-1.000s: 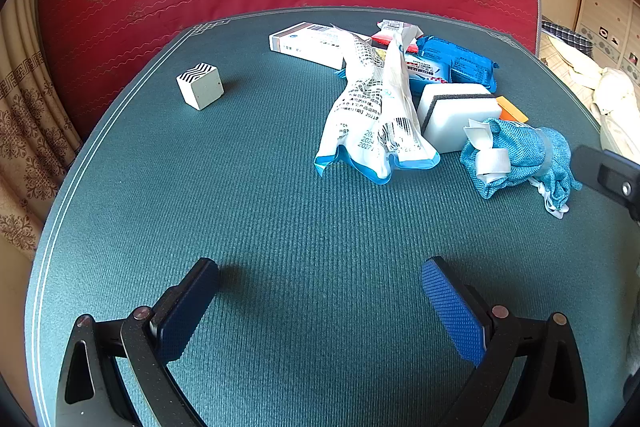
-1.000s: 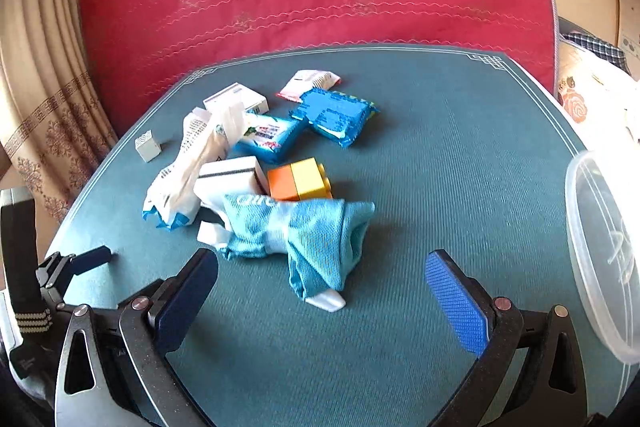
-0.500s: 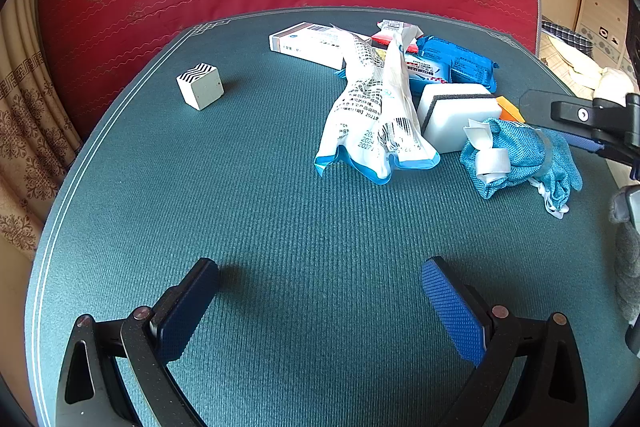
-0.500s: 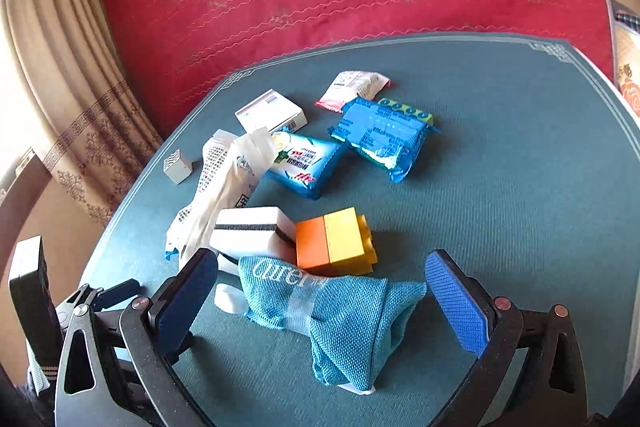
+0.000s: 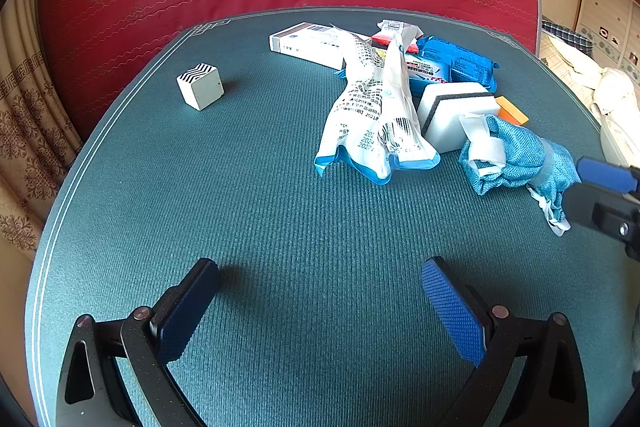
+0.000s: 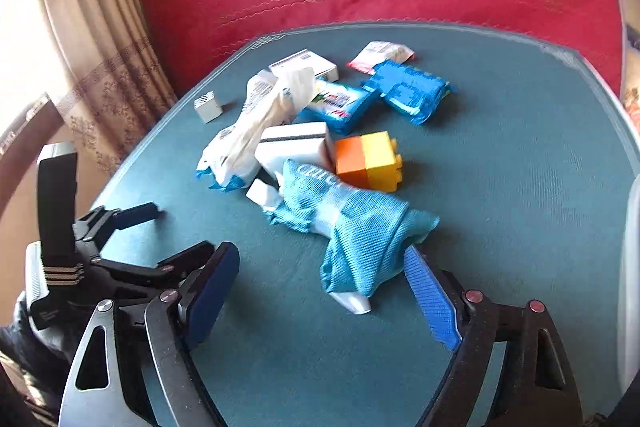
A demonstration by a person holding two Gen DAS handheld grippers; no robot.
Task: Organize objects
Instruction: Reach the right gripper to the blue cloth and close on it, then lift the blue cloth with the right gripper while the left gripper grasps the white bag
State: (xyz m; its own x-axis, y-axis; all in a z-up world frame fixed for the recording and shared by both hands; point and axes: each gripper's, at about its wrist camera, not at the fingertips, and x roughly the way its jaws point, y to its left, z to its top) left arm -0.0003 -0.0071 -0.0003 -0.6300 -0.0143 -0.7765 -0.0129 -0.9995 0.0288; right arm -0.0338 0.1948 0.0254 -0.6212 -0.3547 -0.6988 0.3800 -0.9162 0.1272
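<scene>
A rolled blue mesh cloth [image 6: 360, 227] with a white label lies at the near end of a pile on the green table [image 6: 500, 187]. My right gripper [image 6: 320, 253] straddles the cloth's near end and its jaws are closing. The right pad [image 6: 428, 299] sits by the cloth's edge and the left pad stands apart from it. In the left wrist view the cloth [image 5: 516, 155] shows with the right gripper's finger [image 5: 604, 175] beside it. My left gripper [image 5: 318, 271] is open over bare table with nothing between its fingers.
Behind the cloth are a white sponge [image 6: 292, 143], an orange and yellow block [image 6: 366, 159], a white bag [image 6: 248, 131], two blue packets [image 6: 412, 91], a white box [image 6: 304, 63] and a sachet [image 6: 380, 53]. A small cube [image 5: 200, 85] stands apart at the left. A clear container [image 6: 632, 267] is at the right edge.
My right gripper has swung in over the blue cloth and its jaws have narrowed around the cloth's near end. The left gripper has stayed where it was.
</scene>
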